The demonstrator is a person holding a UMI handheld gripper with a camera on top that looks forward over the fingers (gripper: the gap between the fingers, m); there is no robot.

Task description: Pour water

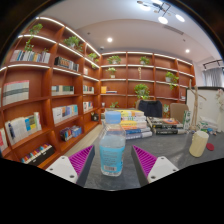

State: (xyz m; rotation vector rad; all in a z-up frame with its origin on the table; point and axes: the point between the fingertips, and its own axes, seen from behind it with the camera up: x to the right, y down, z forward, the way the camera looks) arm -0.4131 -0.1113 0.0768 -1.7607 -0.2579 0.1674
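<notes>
- A clear plastic water bottle (111, 150) with a pale blue cap stands upright in the middle of the scene, between the two fingers of the gripper (112, 163).
- The jaws are apart; their magenta pads (81, 159) sit on either side of the bottle. Whether the pads press on the bottle cannot be told from this view.
- The bottle's base is hidden low between the fingers, so it is unclear whether it rests on the grey worktop (178, 159) or is lifted off it.
- Just behind the bottle lie stacks of books (135, 125) on the worktop.
- To the right of the bottle, well apart from it, stands a pale cream cup (199, 143) on the worktop.
- Near that cup, further right of the bottle, are a white board-like object (207, 108) and some dark items, too small to identify.
- To the left of the bottle and curving behind it are tall wooden bookshelves (50, 95) holding books and green plants (141, 91).
- Above the bottle, ceiling lights (162, 17) glow.
</notes>
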